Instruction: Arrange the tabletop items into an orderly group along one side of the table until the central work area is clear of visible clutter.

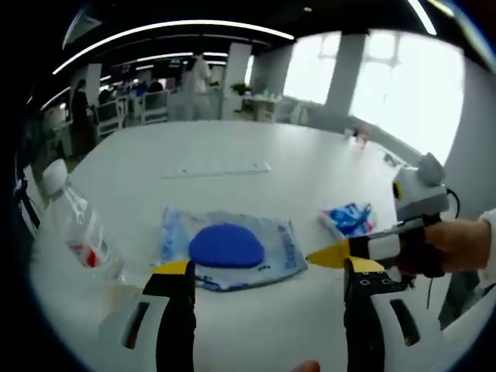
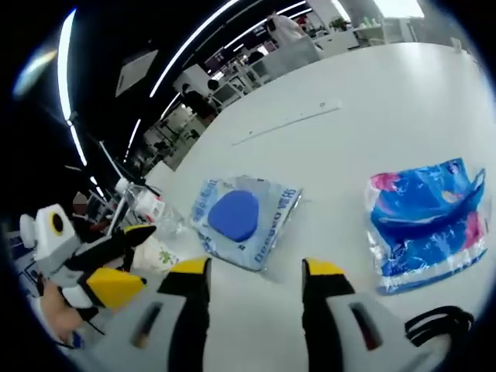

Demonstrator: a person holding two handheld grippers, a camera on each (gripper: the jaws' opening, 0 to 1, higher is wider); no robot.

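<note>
Tabletop items on a white table (image 1: 256,147), both grippers held above it.

A clear pouch with a blue disc (image 1: 226,246) is seen lying flat at the centre; a blue-and-pink packet (image 2: 425,221) is set apart to its right, a plastic bottle (image 1: 77,225) to its left. The left gripper (image 1: 267,283) and the right gripper (image 2: 254,273) are each shown with fingers spread wide, nothing held.
</note>
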